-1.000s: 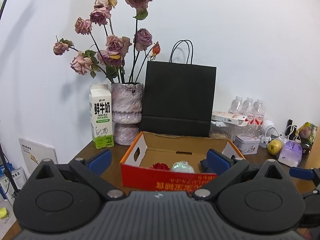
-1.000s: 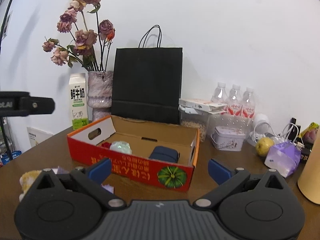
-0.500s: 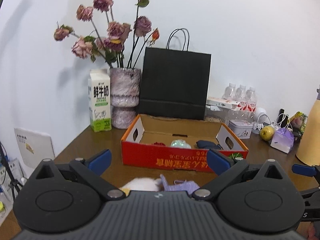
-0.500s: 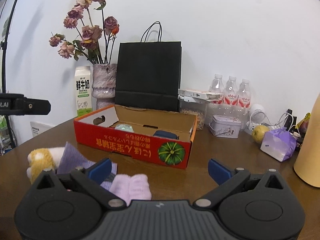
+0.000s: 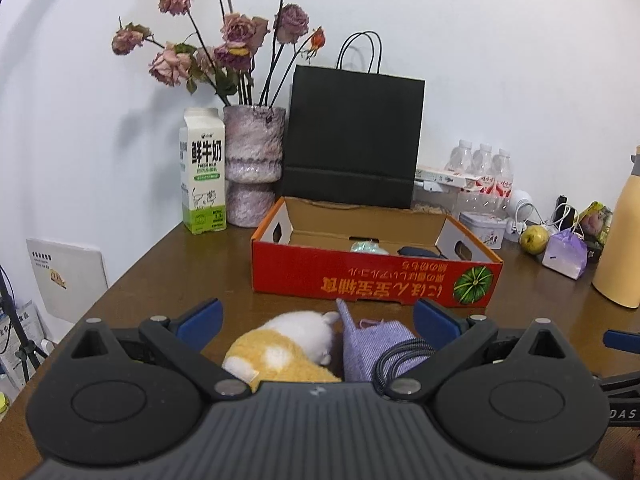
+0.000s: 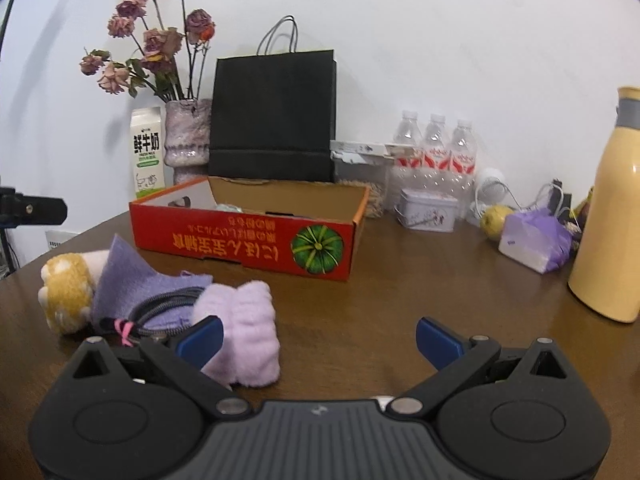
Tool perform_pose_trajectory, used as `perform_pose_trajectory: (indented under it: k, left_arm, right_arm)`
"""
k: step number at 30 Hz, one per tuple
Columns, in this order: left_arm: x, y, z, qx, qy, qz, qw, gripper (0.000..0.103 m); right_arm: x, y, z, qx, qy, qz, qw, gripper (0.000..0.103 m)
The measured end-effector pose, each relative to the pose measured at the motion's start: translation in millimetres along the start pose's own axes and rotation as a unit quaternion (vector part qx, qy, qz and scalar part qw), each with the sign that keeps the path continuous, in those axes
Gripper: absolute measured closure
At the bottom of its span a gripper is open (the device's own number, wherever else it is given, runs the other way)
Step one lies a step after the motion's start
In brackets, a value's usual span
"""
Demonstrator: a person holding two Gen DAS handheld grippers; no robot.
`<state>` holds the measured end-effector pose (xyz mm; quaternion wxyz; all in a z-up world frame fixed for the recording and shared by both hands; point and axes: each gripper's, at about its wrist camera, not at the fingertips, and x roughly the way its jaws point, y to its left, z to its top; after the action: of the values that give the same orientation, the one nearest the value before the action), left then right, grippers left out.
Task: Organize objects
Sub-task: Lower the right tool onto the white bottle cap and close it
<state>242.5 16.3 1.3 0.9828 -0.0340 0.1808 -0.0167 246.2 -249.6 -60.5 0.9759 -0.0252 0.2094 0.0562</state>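
A red open cardboard box [image 5: 372, 280] [image 6: 248, 240] sits mid-table and holds a pale green item [image 5: 366, 247] and a dark blue item [image 5: 418, 252]. In front of it lie a yellow-and-white plush [image 5: 280, 350] [image 6: 68, 292], a purple cloth [image 5: 370, 338] [image 6: 128, 280], a coiled dark cable [image 6: 160, 308] and a pink fluffy roll [image 6: 244, 332]. My left gripper [image 5: 318, 322] is open, low over the plush and cloth. My right gripper [image 6: 318, 340] is open, with its left finger [image 6: 200, 338] beside the pink roll.
At the back stand a milk carton [image 5: 202, 172], a vase of dried roses [image 5: 254, 168], a black paper bag [image 5: 352, 140] and water bottles [image 6: 436, 152]. At right are a tin [image 6: 426, 210], an apple [image 6: 494, 216], a purple pouch [image 6: 534, 240] and a yellow flask [image 6: 612, 220].
Both grippers have pulled back from the box and dropped lower. The plush, cloth, cable and pink roll have come into view in front of them.
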Motion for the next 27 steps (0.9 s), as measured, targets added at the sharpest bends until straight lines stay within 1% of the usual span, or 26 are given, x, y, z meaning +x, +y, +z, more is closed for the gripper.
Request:
perform_pose_trajectory:
  k: [6, 9, 14, 20, 22, 25, 26, 27]
  left_arm:
    - [2.0, 7.5, -10.5, -0.002, 0.008, 0.003, 1.0000, 0.000]
    - [4.5, 13.0, -15.5, -0.006, 0.018, 0.005, 0.9998, 0.000]
    - [5.2, 22.9, -18.1, -0.023, 0.019, 0.008, 0.9995, 0.000]
    - [4.7, 21.7, -19.8, -0.021, 0.023, 0.006, 0.9995, 0.000]
    - [3.1, 21.7, -19.8, -0.021, 0.022, 0.003, 0.9995, 0.000]
    - [1.4, 20.8, -20.0, -0.020, 0.021, 0.002, 0.9996, 0.000]
    - [1.2, 20.4, -20.0, -0.019, 0.021, 0.001, 0.9996, 0.000]
    - [1.0, 20.0, -20.1, -0.018, 0.021, 0.000, 0.9996, 0.000]
  right_arm:
    - [-1.4, -5.1, -10.1, -0.001, 0.021, -0.018, 1.000, 0.000]
    - [-0.8, -6.8, -12.3, -0.003, 0.029, -0.018, 0.999, 0.000]
    - [-0.8, -10.3, -14.1, 0.004, 0.039, -0.015, 0.999, 0.000]
    - [3.2, -13.6, -16.0, 0.013, 0.061, -0.021, 0.998, 0.000]
    - [4.9, -17.3, -17.3, 0.021, 0.075, -0.032, 0.996, 0.000]
    - [8.6, -28.8, -20.1, 0.050, 0.095, -0.044, 0.993, 0.004]
    - [10.7, -31.0, -20.9, 0.057, 0.103, -0.044, 0.992, 0.008]
    - [13.5, -31.8, -21.5, 0.059, 0.111, -0.043, 0.991, 0.011]
